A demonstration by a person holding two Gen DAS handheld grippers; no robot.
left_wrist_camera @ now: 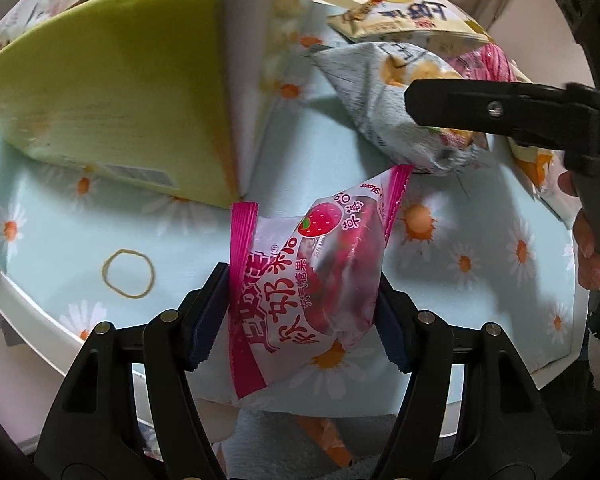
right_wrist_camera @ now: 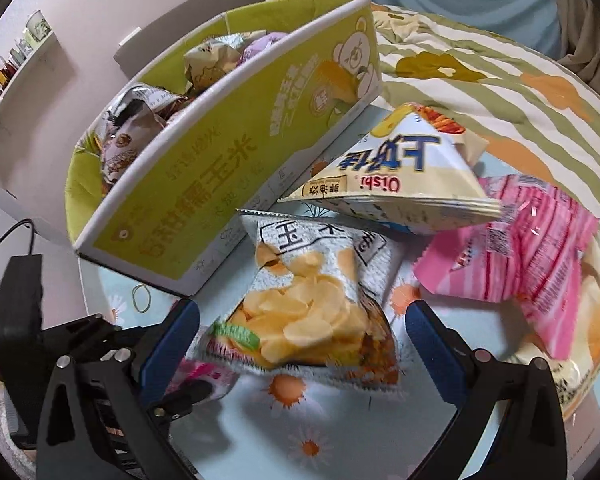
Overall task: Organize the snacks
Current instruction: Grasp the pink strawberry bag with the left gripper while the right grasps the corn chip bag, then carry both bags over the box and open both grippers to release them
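Covering the table, daisy-print cloth (left_wrist_camera: 80,236), left jaws clamping strawberry candy bag (left_wrist_camera: 304,280), right jaws apart over chip bag (right_wrist_camera: 312,308).

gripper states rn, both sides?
Left gripper: shut on the strawberry candy bag, pads pressing both sides.
Right gripper: open, jaws wide around the chip bag, pads not touching it.

Black tongs (left_wrist_camera: 300,316); navy ridged pads (left_wrist_camera: 204,320); silver rivets.

Bare tablecloth (left_wrist_camera: 60,240) left of green box (right_wrist_camera: 204,184); packets (right_wrist_camera: 420,176) probably crowd right side.
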